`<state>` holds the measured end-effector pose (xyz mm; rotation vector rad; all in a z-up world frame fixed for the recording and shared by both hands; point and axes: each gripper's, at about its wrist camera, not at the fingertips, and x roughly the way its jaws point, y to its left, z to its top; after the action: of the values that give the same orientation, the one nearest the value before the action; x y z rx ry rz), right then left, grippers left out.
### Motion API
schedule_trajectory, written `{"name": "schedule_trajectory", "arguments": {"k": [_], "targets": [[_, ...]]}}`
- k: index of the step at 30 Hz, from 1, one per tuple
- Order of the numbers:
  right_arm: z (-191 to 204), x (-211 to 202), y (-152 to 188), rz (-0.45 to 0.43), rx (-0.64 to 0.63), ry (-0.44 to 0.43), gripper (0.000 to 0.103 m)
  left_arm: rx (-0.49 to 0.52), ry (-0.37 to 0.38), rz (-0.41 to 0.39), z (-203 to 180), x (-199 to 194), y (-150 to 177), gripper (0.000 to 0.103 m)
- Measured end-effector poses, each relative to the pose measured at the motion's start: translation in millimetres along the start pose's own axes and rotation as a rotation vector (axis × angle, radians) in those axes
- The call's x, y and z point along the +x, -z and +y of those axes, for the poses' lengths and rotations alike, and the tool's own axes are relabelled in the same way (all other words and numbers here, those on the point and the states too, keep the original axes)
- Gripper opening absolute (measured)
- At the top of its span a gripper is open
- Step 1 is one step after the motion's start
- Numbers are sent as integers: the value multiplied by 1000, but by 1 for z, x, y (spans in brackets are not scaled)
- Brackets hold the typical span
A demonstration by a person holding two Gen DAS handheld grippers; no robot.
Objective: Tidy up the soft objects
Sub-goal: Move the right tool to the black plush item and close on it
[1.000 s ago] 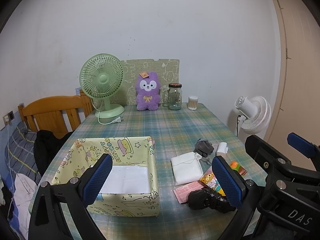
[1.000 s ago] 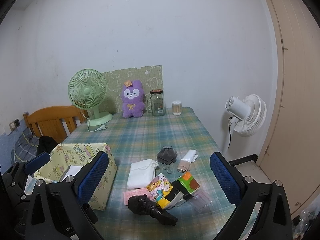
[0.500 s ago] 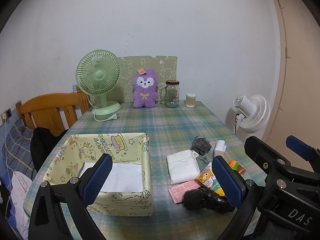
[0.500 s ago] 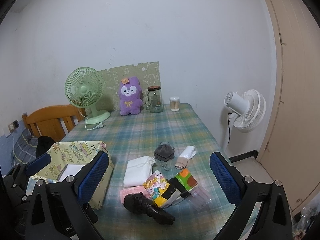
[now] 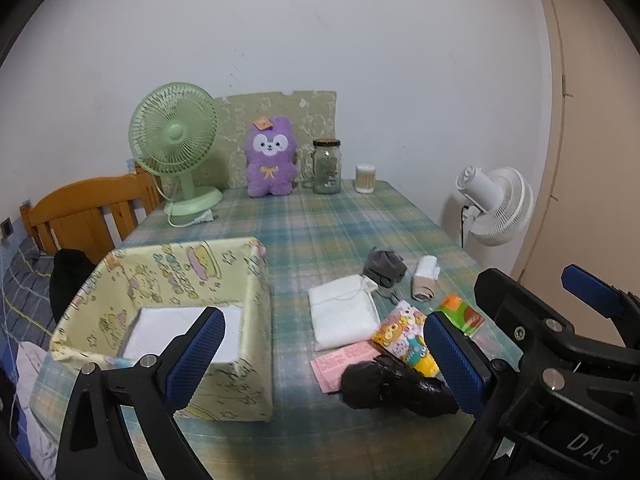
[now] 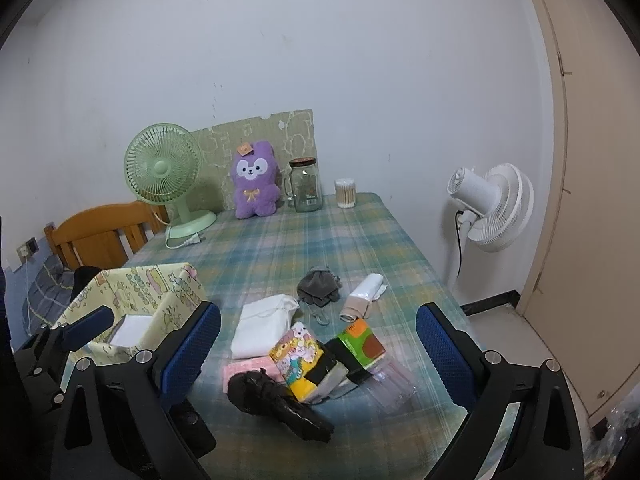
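A yellow patterned box [image 5: 208, 280] sits at the front left of the plaid table, open, with white lining inside; it also shows in the right wrist view [image 6: 160, 292]. To its right lie a folded white cloth [image 5: 344, 316], a grey bundle [image 5: 384, 266], a beige-and-white roll [image 5: 426, 278], a pink packet [image 5: 340, 360], a cartoon tissue pack [image 5: 404, 340], a green-orange pack [image 6: 360, 344] and a black bag [image 6: 276, 400]. My left gripper [image 5: 324, 356] is open and empty above the table's front. My right gripper [image 6: 316, 356] is open and empty over the pile.
At the back of the table stand a green fan [image 5: 176, 152], a purple plush [image 5: 272, 160], a glass jar [image 5: 326, 166] and a cotton-swab pot [image 5: 365, 178]. A wooden chair [image 5: 88, 208] is at left, a white floor fan [image 5: 496, 204] at right.
Both grippers have drawn back and up a little; the table items sit lower and farther in both views. Nothing was taken hold of and both stay open.
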<state>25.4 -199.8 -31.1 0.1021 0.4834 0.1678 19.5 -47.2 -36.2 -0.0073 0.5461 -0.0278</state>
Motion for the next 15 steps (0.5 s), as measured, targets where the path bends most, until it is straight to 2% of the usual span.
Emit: {"name": "schedule_trajectory", "arguments": {"k": [9, 15], "targets": [[-10, 11, 17, 27, -9, 15, 98, -6, 31, 45, -9, 17, 19, 101], [-19, 23, 32, 63, -8, 15, 97, 28, 37, 82, -18, 29, 31, 101]]}}
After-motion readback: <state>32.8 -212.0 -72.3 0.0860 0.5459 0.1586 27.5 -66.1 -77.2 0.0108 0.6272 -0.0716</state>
